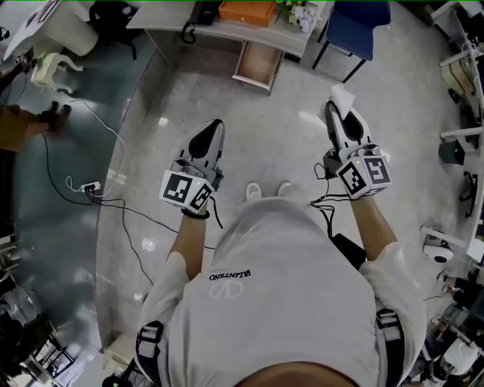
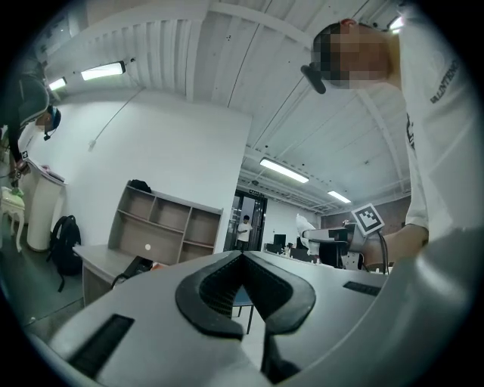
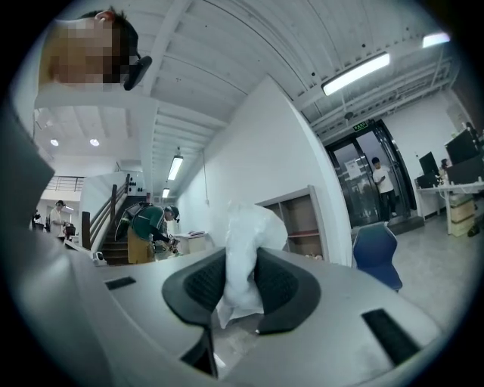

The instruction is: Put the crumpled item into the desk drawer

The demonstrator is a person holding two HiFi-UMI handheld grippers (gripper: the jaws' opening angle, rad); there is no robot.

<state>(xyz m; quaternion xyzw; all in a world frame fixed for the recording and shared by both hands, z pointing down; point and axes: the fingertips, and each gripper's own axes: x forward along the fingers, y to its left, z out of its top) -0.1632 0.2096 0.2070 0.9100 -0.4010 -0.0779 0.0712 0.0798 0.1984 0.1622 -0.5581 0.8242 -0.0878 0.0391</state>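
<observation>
A crumpled white paper item (image 1: 342,96) sticks out of my right gripper (image 1: 331,107), whose jaws are shut on it. In the right gripper view the crumpled paper (image 3: 251,230) fills the gap between the black pads and rises above the right gripper (image 3: 242,264). My left gripper (image 1: 217,125) is held level at the left, with its jaws shut and nothing in them; in its own view the left gripper (image 2: 242,257) has its tips meeting. The desk drawer (image 1: 255,63) stands pulled open under the desk (image 1: 227,30), ahead of both grippers.
An orange tray (image 1: 248,10) and a black phone (image 1: 203,12) lie on the desk. A blue chair (image 1: 355,26) stands right of the drawer. Cables and a power strip (image 1: 91,185) run over the floor at the left. A shelf unit (image 2: 162,223) stands behind the desk.
</observation>
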